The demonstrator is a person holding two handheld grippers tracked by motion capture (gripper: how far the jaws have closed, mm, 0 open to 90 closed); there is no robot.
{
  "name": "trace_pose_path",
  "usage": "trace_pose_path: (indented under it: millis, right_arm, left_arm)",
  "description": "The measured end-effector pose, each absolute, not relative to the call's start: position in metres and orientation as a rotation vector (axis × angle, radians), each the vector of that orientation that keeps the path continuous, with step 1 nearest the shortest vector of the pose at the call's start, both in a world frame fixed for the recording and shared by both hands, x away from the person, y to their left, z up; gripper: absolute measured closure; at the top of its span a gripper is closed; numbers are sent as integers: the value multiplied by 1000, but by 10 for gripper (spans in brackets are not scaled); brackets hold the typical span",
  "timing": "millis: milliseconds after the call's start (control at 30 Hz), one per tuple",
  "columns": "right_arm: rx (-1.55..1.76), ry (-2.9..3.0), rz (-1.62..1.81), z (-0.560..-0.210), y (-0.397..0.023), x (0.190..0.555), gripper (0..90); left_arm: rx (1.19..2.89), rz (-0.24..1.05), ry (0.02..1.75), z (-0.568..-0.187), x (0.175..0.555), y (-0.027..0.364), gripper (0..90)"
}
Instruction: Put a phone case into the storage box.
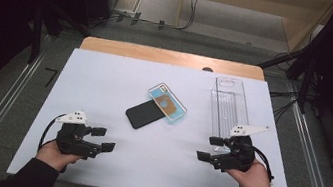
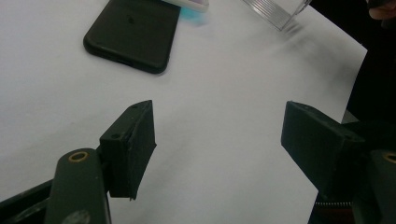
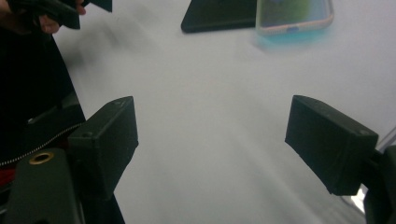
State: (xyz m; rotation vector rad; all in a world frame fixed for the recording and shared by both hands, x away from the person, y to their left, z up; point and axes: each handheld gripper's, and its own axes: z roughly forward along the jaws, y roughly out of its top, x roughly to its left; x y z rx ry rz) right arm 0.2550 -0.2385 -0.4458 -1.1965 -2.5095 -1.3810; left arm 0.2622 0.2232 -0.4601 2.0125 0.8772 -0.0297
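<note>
Both grippers, left gripper (image 1: 102, 139) and right gripper (image 1: 210, 148), sit wide open holding nothing, so nothing's started yet. Black phone (image 1: 146, 114) and clear case (image 1: 168, 102) lie touching mid-frame, untouched.

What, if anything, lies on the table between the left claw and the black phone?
Nothing visible: bare white table separates the open left claw from the black phone.

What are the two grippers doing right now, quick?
Left gripper: open, holding nothing, above the bare white table.
Right gripper: open, holding nothing, beside the clear plastic tray.
</note>
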Motion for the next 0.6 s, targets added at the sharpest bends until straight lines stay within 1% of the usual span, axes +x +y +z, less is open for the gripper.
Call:
trace_pose_path:
  millis: [600]
  right_arm:
    - [-1193, -2589, -1342, -434, -201, 303, 151]
  left_arm:
    - [2013, -49, 893, -462, 262, 226, 262]
